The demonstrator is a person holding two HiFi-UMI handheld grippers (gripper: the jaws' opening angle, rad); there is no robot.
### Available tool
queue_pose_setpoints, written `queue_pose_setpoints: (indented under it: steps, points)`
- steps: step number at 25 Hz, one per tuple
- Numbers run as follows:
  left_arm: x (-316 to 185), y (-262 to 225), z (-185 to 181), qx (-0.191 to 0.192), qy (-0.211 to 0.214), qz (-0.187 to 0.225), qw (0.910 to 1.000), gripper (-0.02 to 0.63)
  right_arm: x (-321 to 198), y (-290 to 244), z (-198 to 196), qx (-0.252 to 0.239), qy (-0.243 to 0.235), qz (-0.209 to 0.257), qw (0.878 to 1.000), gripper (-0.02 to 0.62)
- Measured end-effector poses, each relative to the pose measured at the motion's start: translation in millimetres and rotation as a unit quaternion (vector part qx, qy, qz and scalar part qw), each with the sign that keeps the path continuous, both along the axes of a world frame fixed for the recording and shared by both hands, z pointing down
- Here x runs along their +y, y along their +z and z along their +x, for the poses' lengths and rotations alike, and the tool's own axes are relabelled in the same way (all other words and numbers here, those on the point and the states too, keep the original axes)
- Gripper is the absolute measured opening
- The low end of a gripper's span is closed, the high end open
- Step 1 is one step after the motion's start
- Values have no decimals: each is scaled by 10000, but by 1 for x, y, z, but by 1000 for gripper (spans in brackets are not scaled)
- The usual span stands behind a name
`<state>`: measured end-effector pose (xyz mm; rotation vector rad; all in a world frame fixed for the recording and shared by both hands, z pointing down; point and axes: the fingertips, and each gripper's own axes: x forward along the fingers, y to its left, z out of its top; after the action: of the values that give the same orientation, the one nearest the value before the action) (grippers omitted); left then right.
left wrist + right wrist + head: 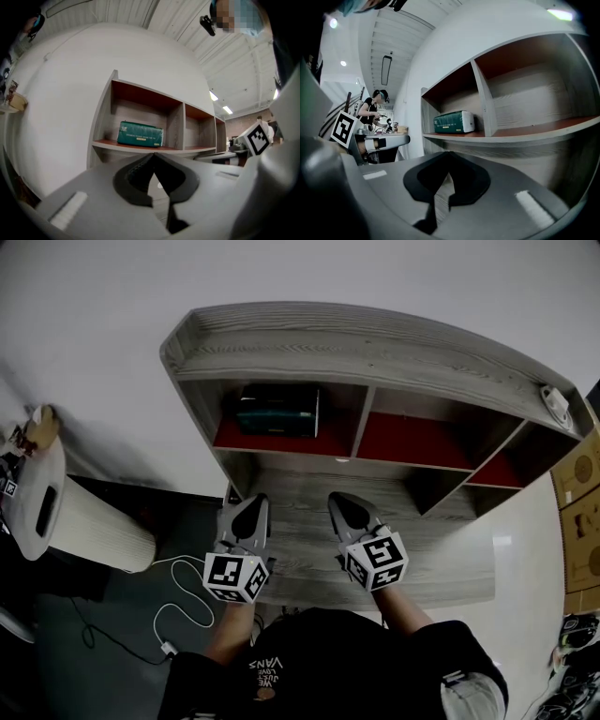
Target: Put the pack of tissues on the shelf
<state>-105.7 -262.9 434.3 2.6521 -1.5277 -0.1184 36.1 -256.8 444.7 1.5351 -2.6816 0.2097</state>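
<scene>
We judge the task to be at its end: the pack of tissues lies flat in the leftmost compartment of the shelf, on the red board, close to the upright divider on its right. Both gripper views show it there, well apart from either tool.

Our left hand-held gripper has its jaws closed together with nothing between them, and so does our right hand-held gripper. The two sit side by side over the wooden counter in front of the shelf, pointing toward it. We cannot tell whether they touch the wood.

Nothing more seems to be called for with the tissues. If anything, the next move is only to draw both tools back toward us, keeping them level so they do not scrape the counter edge.

Around us, a round side table stands at the left with small items on it, a white cable trails on the dark floor below it, and cardboard boxes sit at the far right. A small white object rests on the shelf's top at its right end. In the right gripper view a person stands far off. None of these lies between us and the shelf.
</scene>
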Motion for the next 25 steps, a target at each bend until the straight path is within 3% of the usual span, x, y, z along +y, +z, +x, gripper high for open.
queue_pose_setpoints:
  steps: [8, 12, 25]
  points:
    - [37, 19, -1, 238, -371, -134, 9989, 52, 26, 23, 17, -7, -54, -161, 9999, 5]
    - [55, 36, -4, 230, -555, -324, 9977, 54, 43, 37, 23, -61, -129, -447, 9989, 3]
    - [110, 76, -6, 239, -985, -757, 9920, 52, 82, 77, 42, -64, -307, -755, 9966, 3]
